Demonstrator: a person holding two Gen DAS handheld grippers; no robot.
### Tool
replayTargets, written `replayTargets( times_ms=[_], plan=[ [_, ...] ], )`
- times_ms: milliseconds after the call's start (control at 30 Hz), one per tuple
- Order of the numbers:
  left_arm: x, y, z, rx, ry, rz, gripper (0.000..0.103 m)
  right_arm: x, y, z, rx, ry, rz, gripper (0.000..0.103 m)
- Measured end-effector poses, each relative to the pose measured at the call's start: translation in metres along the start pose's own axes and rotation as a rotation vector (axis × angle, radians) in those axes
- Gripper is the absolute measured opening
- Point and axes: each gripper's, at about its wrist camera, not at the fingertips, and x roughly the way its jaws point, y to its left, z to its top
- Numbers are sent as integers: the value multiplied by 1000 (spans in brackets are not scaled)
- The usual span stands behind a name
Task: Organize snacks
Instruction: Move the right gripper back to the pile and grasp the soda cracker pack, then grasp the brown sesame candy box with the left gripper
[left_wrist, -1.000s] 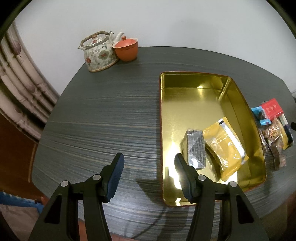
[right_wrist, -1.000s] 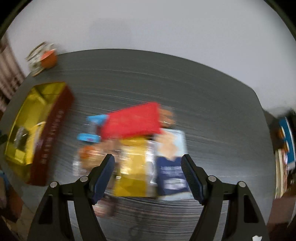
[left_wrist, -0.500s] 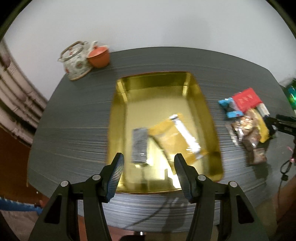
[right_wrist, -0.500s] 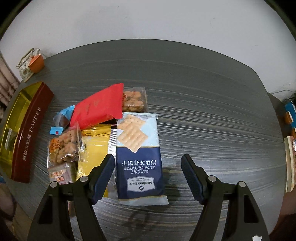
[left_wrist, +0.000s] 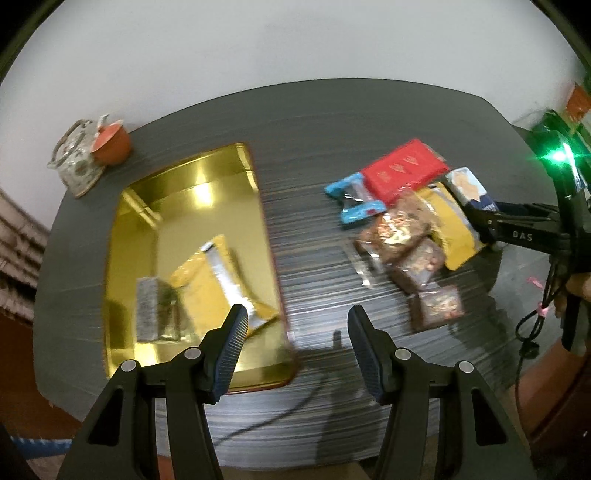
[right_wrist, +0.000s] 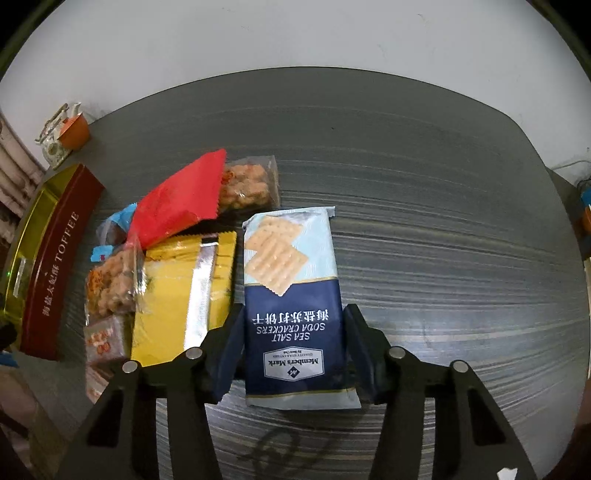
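Observation:
A gold tin (left_wrist: 173, 192) sits on the dark table and holds a yellow packet (left_wrist: 218, 277) and a grey bar (left_wrist: 153, 314). My left gripper (left_wrist: 295, 343) is open and empty, above the table just right of the tin. My right gripper (right_wrist: 291, 343) is open, its fingers on either side of the blue soda cracker pack (right_wrist: 291, 295), which lies flat. Left of the pack lie a yellow packet (right_wrist: 177, 291), a red packet (right_wrist: 177, 199) and several clear nut bags (right_wrist: 110, 284). The tin's dark red wall (right_wrist: 55, 266) shows at the far left.
A floral teapot (left_wrist: 75, 162) and an orange lidded cup (left_wrist: 110, 142) stand at the table's far left corner. The right gripper's body and a hand (left_wrist: 546, 232) show at the right edge of the left wrist view, with a dangling cable. The table's front edge is near.
My left gripper has swung right, from over the tin toward the snack pile. My right gripper has come down and forward so that its fingers now flank the cracker pack.

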Motion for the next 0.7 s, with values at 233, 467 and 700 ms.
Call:
replayTargets(
  times_ms=[233, 467, 700],
  plan=[
    [15, -21, 5, -23, 23, -40, 57, -8, -3, -16, -1, -18, -40, 49],
    [27, -42, 2, -35, 38, -99, 57, -18, -16, -41, 19, -29, -59, 49],
    [30, -60, 0, -19, 38, -137, 57, -27, -19, -62, 33, -35, -75, 49]
  ],
)
